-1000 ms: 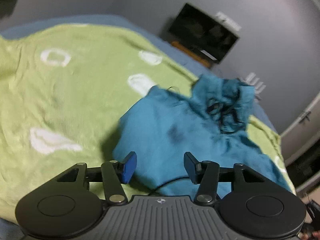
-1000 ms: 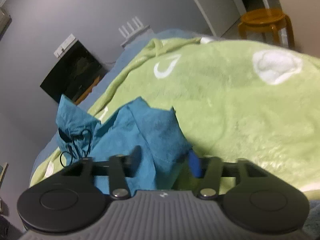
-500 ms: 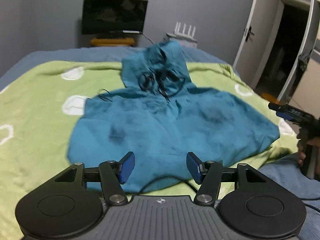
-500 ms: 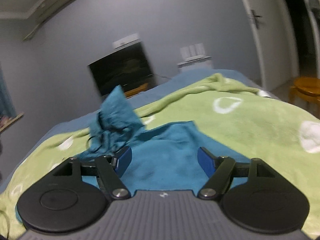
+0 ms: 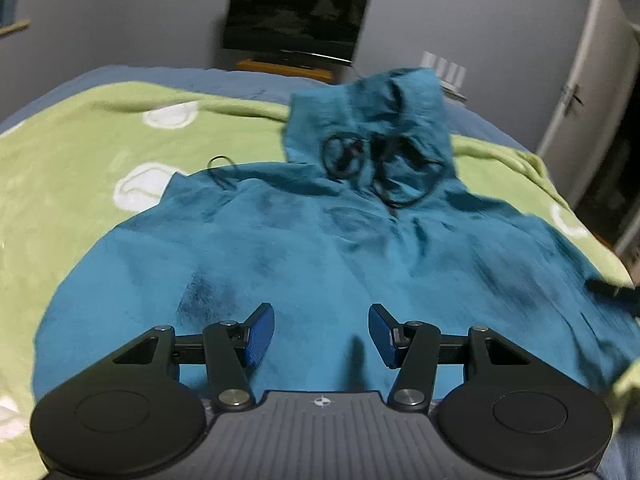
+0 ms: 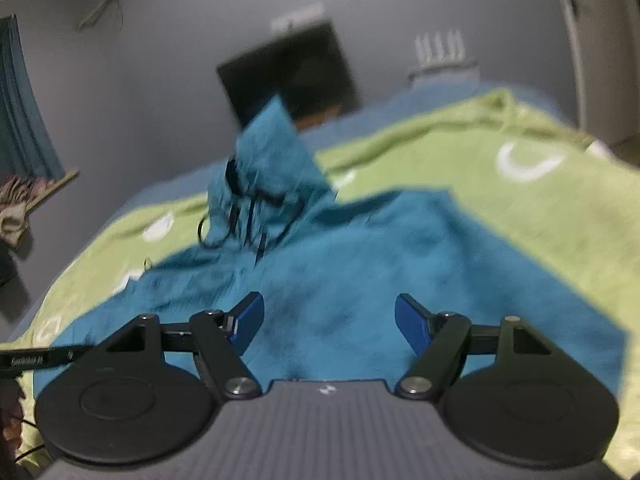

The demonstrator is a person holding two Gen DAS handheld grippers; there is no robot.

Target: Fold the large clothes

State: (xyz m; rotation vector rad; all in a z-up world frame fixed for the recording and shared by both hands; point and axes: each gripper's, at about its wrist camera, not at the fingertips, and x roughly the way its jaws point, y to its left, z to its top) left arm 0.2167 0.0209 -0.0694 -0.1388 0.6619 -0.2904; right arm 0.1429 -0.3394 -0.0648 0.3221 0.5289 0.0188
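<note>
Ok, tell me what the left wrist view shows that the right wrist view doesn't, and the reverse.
Only the left wrist view shows the open left gripper and the door handle. Only the right wrist view shows the open right gripper, the blue curtain and the left gripper's finger entering at its left edge. Both share the teal hoodie spread on the green blanket, the black TV and the white router.

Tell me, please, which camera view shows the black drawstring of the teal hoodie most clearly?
The left wrist view. There the drawstring lies in sharp loops on the hood of the hoodie, seen almost frontally. In the right wrist view the drawstring is smeared by motion blur and seen from the side.
</note>
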